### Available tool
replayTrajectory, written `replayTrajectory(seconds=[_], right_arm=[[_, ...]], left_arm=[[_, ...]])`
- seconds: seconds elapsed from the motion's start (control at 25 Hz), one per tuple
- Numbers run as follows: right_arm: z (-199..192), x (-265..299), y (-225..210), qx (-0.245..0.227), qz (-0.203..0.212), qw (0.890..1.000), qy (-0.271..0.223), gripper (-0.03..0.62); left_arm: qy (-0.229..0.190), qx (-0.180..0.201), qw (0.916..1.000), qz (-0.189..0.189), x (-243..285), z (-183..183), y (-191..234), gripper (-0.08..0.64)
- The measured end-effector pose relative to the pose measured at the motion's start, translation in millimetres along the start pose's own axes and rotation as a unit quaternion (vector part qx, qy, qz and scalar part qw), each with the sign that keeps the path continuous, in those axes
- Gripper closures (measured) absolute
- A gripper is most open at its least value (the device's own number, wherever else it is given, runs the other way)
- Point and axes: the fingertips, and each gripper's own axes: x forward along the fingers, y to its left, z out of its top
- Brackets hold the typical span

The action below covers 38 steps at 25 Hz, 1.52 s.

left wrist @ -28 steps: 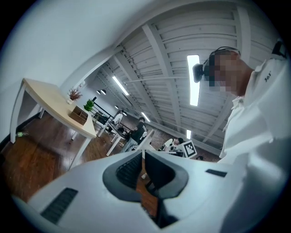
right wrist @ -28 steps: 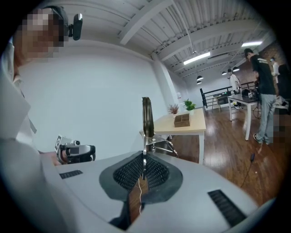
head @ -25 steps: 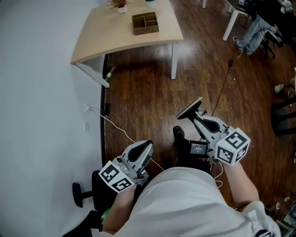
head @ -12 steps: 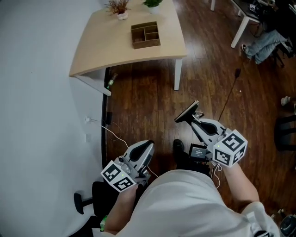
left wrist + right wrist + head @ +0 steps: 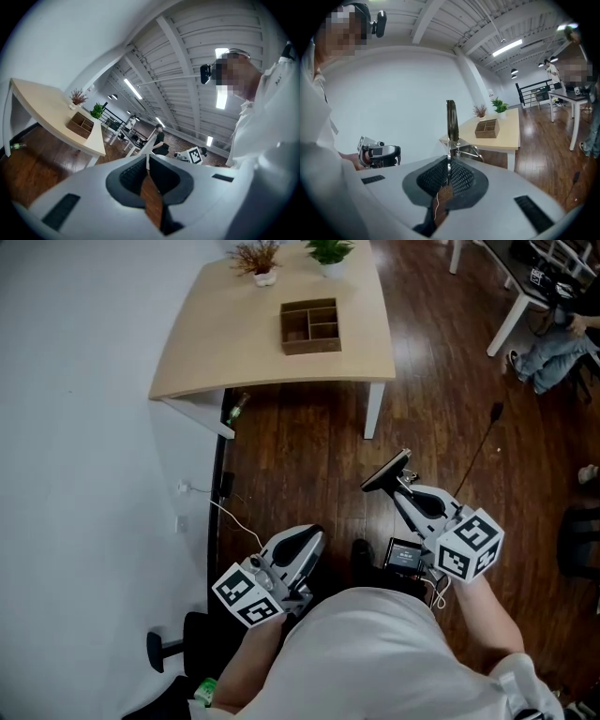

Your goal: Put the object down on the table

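Note:
My right gripper (image 5: 397, 489) is shut on a thin flat dark object (image 5: 385, 472), held over the wooden floor short of the table. In the right gripper view the object (image 5: 451, 121) stands edge-on and upright between the jaws (image 5: 448, 165). The light wooden table (image 5: 225, 343) stands ahead against the white wall, carrying a wooden compartment box (image 5: 311, 325) and two small potted plants (image 5: 256, 258). My left gripper (image 5: 310, 541) hangs low at the left, shut with nothing in it; its jaws (image 5: 146, 163) meet in its own view.
A bottle (image 5: 235, 408) lies under the table's left end and a white cable (image 5: 234, 513) runs along the wall. A dark pole (image 5: 478, 448) lies on the floor at the right. Other white table legs (image 5: 511, 315) and a seated person (image 5: 561, 343) are far right.
The table has come nearer and lower in the head view as the person steps toward it. Both grippers keep their pose; the right one still holds the flat object.

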Motion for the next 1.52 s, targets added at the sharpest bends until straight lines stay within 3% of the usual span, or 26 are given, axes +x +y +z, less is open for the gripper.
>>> replayTrajectory(seconds=[0.32,0.96,1.52], right_arm=[[34,77,-8,-0.008,0.008,1.000,0.007,0.588],[112,233,-32,0.025,-0.093,0.995,-0.010,0.588],[139,274,-46,0.030,-0.132,0.991,-0.017,0.588]], left_arm=[[-0.009,0.007,0.9999,-0.011,11,50,70,0.558],[0.040,0.012,0.9946,-0.095,17,170,245,0.558],[0.062,0.001,0.9894,-0.131,39,200,298,0.558]])
